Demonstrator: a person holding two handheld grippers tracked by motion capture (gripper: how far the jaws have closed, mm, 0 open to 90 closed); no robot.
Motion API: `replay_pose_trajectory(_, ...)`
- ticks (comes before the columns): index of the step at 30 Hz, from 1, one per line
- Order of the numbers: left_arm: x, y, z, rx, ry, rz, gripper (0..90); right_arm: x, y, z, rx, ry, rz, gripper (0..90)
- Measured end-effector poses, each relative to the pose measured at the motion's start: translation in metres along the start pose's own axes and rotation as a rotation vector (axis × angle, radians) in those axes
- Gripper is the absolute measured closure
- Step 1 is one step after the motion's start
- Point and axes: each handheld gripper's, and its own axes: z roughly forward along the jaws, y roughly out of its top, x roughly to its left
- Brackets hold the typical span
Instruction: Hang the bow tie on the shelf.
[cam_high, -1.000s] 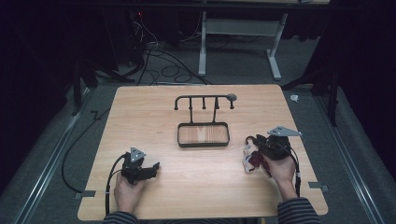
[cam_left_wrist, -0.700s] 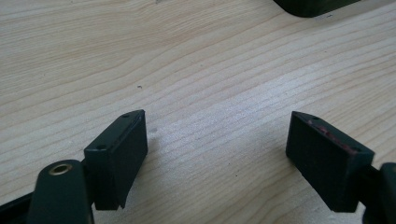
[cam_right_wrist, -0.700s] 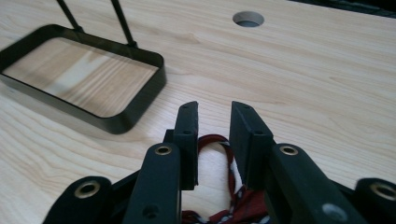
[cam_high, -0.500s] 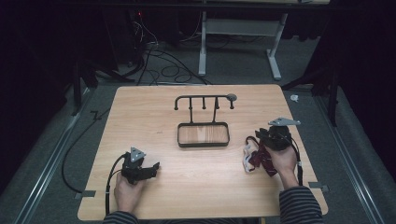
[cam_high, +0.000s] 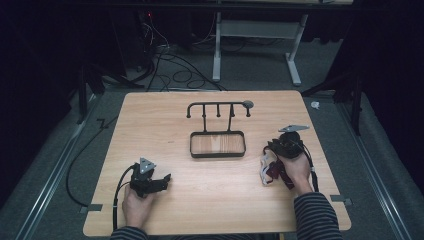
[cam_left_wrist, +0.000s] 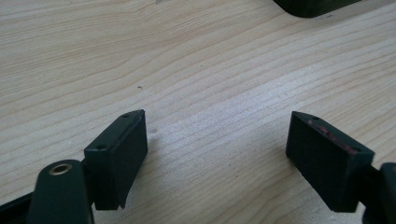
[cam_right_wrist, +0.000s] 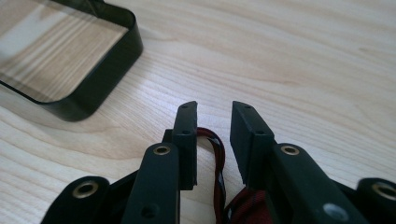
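Black tray rack (cam_high: 218, 145) parked mid-desk (cam_high: 165, 120), hook bar standing up off its far edge.

Right hand-held gripper (cam_high: 272, 152) just right of the tray, down near the desk's right edge. Jaws only a narrow gap apart in the right gripper view (cam_right_wrist: 212, 140), with a red-and-white strap bundle (cam_right_wrist: 215, 161) running between and under them. Can't tell if the pads actually press on it, honestly. From the high view, same bundle (cam_high: 269, 169) bunched up against that gripper and the right hand (cam_high: 295, 170), to the near right of the tray.

Left hand-held gripper (cam_high: 159, 181) off to the near left of the tray, well apart from it, resting low on the desk in the left hand (cam_high: 135, 202). Jaws spread wide in the left gripper view (cam_left_wrist: 217, 154), nothing but bare wood between them, tray corner (cam_left_wrist: 317, 7) peeking in at the top edge.
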Motion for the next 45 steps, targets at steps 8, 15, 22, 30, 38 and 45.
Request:
replay_pose_trajectory(8,0.0,0.0,0.0,0.0,0.0,0.0,21.1,-0.001,-0.002,0.013,0.02,-0.003,0.004,73.7)
replay_pose_trajectory(15,0.0,0.0,0.0,0.0,0.0,0.0,21.1,-0.003,-0.005,0.021,0.042,-0.001,0.019,76.2)
replay_pose_trajectory(22,0.0,0.0,0.0,0.0,0.0,0.0,21.1,-0.003,-0.008,0.025,0.053,0.007,0.017,88.3)
replay_pose_trajectory(30,0.0,0.0,0.0,0.0,0.0,0.0,21.1,-0.001,-0.011,0.02,0.029,0.008,0.017,90.0)
replay_pose_trajectory(38,0.0,0.0,0.0,0.001,0.0,0.0,21.1,0.002,-0.008,-0.004,-0.054,0.018,0.01,90.0)
replay_pose_trajectory(45,0.0,0.0,0.0,0.0,0.0,0.0,21.1,0.011,-0.004,-0.032,-0.158,0.025,-0.016,90.0)
